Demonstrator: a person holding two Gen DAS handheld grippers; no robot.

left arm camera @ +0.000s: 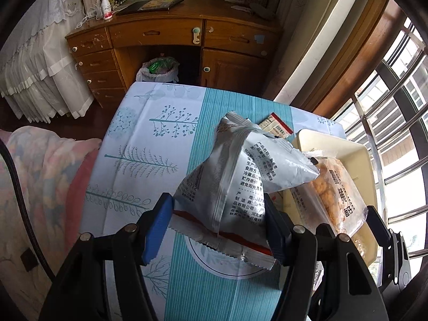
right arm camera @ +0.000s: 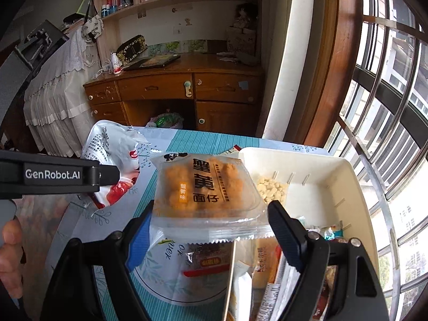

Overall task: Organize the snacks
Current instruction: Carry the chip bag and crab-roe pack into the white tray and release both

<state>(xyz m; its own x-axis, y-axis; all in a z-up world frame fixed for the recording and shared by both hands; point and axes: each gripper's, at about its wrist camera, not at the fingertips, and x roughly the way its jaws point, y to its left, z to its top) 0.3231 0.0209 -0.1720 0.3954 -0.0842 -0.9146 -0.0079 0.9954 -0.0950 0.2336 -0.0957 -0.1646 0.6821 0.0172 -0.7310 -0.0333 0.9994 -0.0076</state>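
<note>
The right tool (right arm camera: 211,230) pinches the orange snack pack (right arm camera: 206,187) by its near edge; the pack's long axis runs across the jaws. The cream bin (right arm camera: 331,165) lies just to the right of it and below, so the right hand is the nearer one. The left tool (left arm camera: 219,227) pinches a grey bag (left arm camera: 240,171) above the bench (left arm camera: 149,144), left of the bin.

1. Silver snack bag (left arm camera: 240,165): glossy crinkled foil-plastic, above the tablecloth (left arm camera: 149,144).
2. Tablecloth: smooth printed sheet, creased.
3. Crab-roe snack pack (right arm camera: 206,190): clear glossy plastic.
4. Bin (right arm camera: 334,176) beside tablecloth: matt cream plastic.
5. Desk (left arm camera: 160,32) beyond tablecloth: varnished, scuffed wood.
</note>
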